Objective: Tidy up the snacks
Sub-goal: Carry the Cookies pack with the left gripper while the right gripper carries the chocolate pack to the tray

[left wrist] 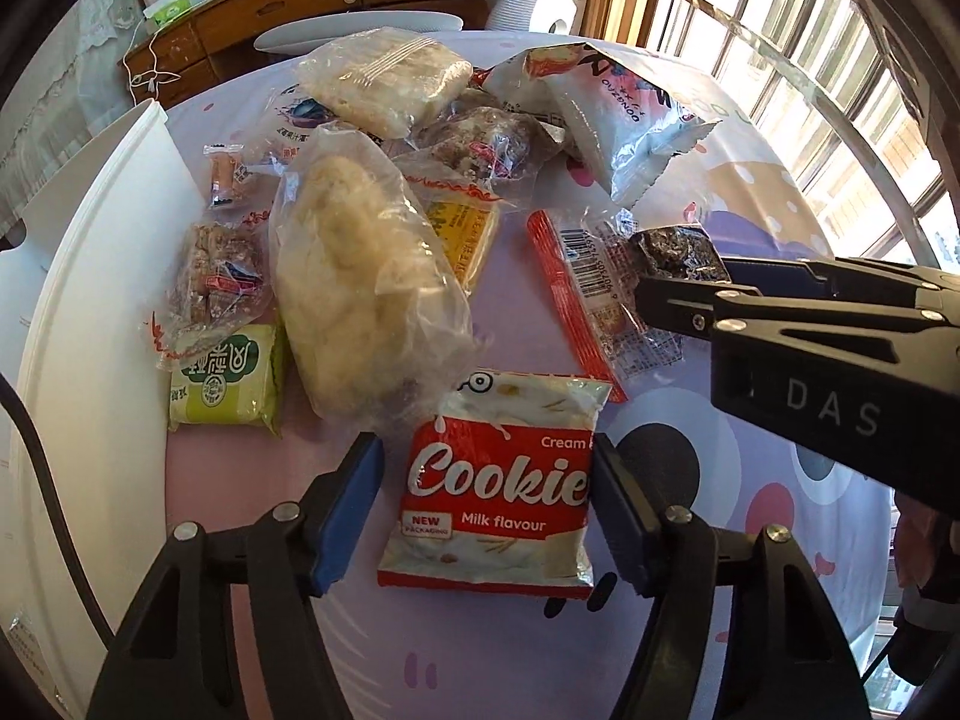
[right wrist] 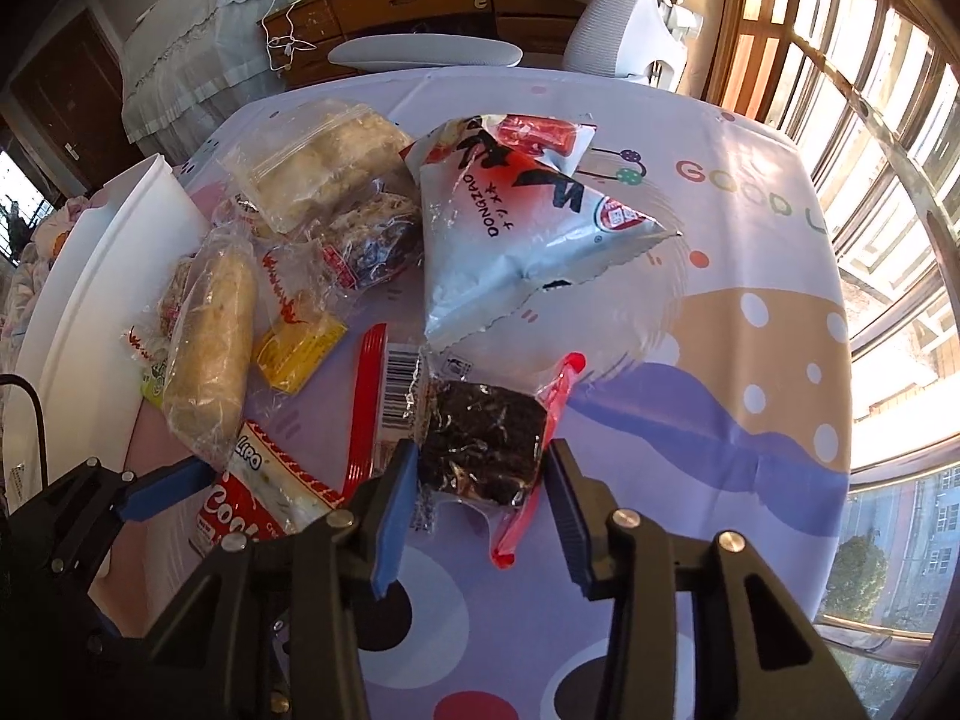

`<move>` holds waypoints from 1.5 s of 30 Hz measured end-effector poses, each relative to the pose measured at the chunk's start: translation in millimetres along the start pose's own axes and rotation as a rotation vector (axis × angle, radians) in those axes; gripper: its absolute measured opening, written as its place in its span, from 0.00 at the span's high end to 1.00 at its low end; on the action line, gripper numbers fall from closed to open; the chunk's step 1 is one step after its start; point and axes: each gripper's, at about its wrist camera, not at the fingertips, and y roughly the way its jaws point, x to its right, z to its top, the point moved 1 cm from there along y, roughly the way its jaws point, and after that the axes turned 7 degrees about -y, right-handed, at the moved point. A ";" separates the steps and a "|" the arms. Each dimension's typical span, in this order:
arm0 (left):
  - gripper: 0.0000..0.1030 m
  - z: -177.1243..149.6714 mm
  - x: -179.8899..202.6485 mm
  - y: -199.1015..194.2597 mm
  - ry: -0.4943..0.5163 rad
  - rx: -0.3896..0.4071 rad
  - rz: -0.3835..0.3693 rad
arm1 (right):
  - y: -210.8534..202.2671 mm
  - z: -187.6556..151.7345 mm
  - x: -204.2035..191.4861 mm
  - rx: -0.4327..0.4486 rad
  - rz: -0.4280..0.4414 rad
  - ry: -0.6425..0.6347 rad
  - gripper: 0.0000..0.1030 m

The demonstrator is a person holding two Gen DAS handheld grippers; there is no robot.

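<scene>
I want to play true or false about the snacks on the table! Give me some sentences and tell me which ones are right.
1. The cookie packet is red and white. True.
2. The left tool has the cookie packet between its fingers. True.
3. The dark snack sits inside the white bin. False: it lies on the tablecloth, between the right tool's fingers.
4. The tool fingers have green pads. False: they are blue.
</scene>
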 end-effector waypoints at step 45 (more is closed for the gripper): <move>0.56 -21.9 -39.9 -188.2 0.138 0.083 -0.201 | -131.4 -59.0 -49.1 0.034 -0.031 0.126 0.60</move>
